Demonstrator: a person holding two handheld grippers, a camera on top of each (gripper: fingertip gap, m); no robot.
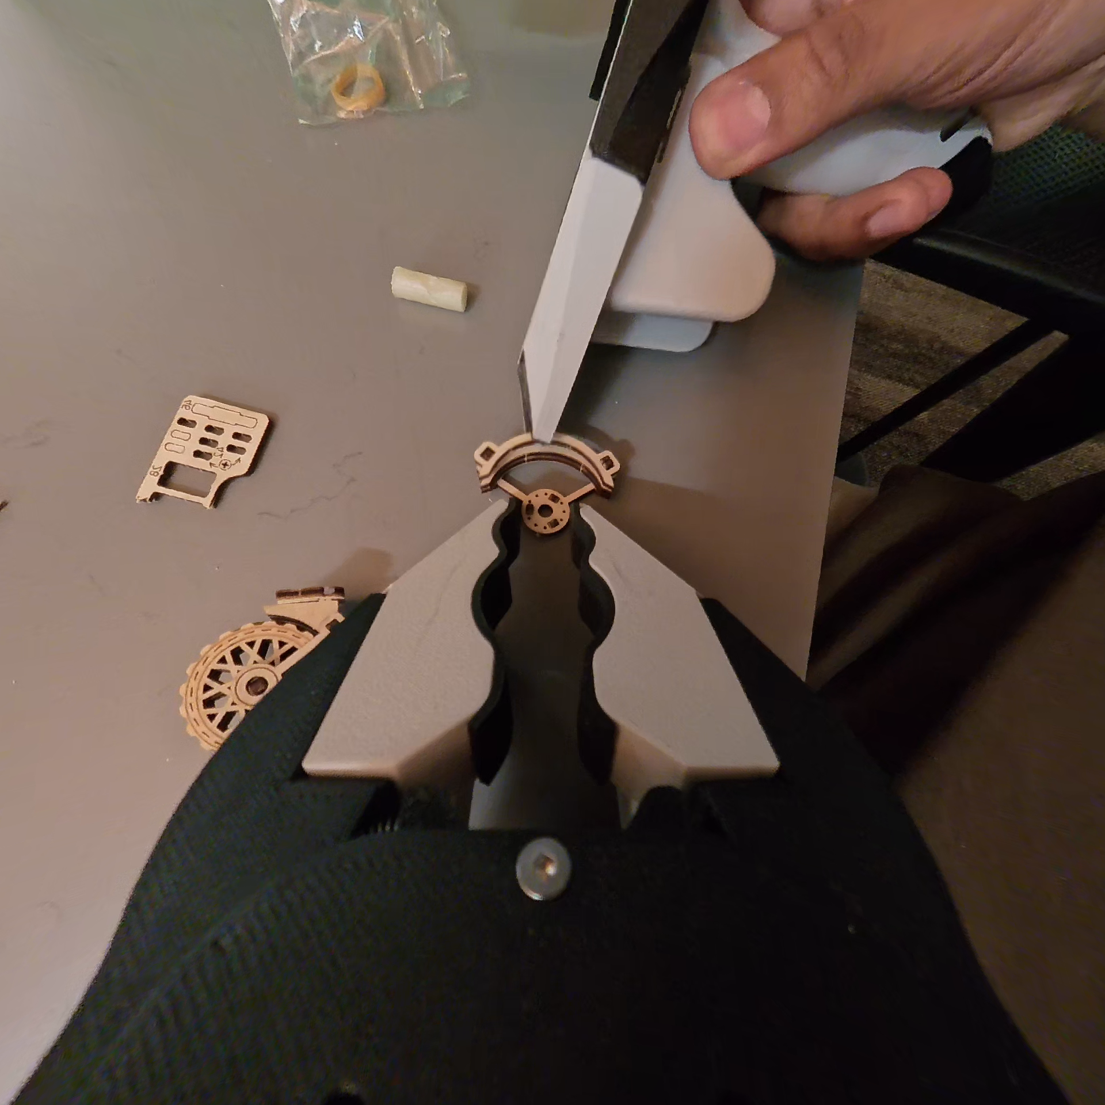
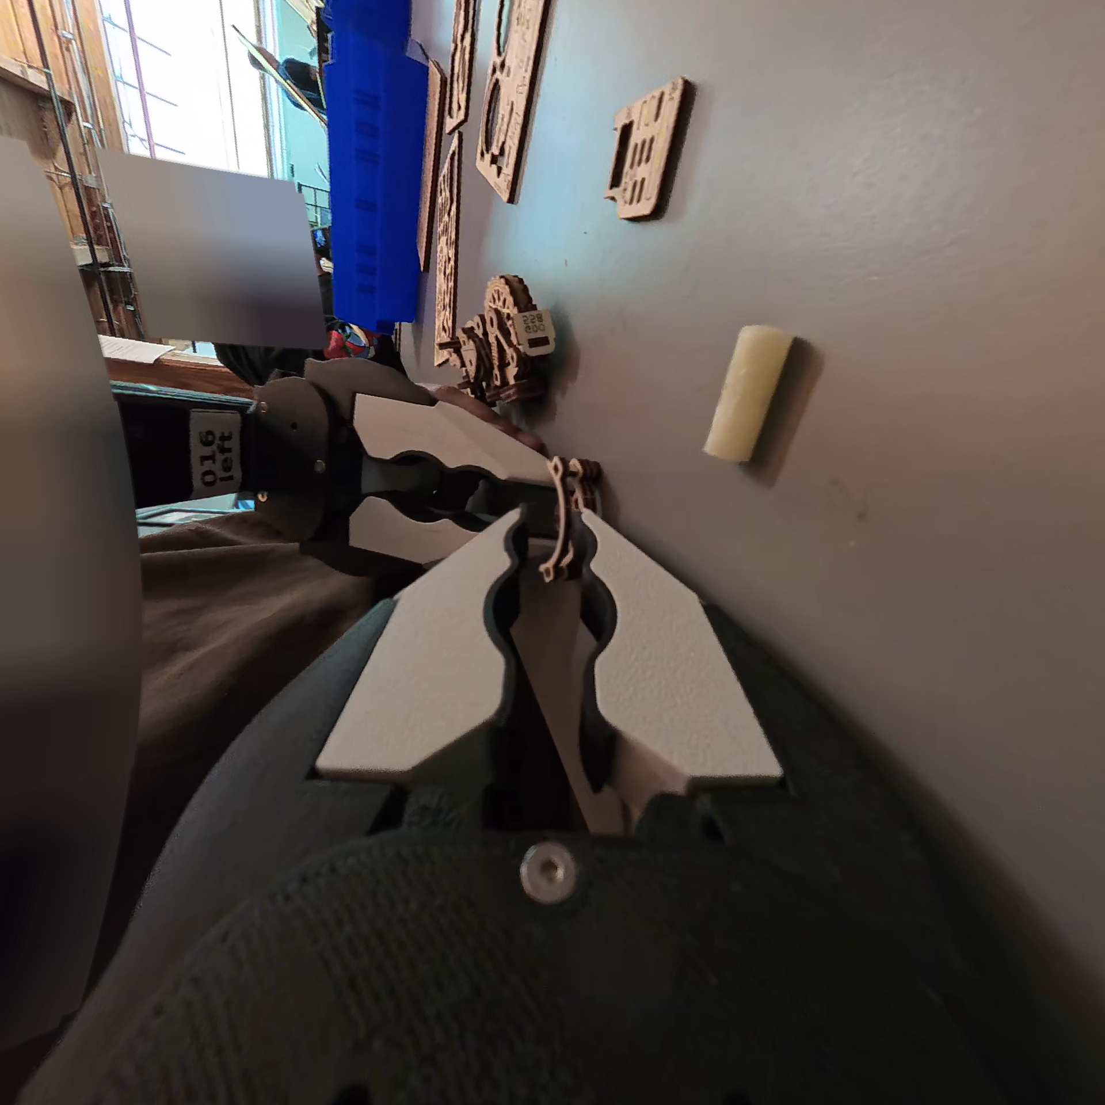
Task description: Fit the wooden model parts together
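Observation:
A small fan-shaped wooden part [image 1: 547, 472] has a layered arc rim and a round hub. My left gripper [image 1: 544, 508] is shut on the hub and holds the part just above the grey table [image 1: 239, 239]. My right gripper [image 1: 534, 427], held by a hand, comes down from the upper right onto the arc rim. In the right wrist view the right gripper [image 2: 555, 517] has its fingers closed around the arc [image 2: 565, 526], and the left gripper [image 2: 538, 472] reaches in from the left. A wooden wheel assembly [image 1: 251, 675] lies at the left, also seen in the right wrist view [image 2: 502, 341].
A slotted wooden plate [image 1: 203, 451] [image 2: 649, 149] and a cream cylinder [image 1: 429, 290] [image 2: 747, 391] lie on the table. A plastic bag with a ring [image 1: 365, 60] is at the far side. A blue bin [image 2: 371, 167] and wooden sheets [image 2: 508, 89] sit beyond. The table edge [image 1: 837, 418] is close on the right. My left and right fingertips are right by each other.

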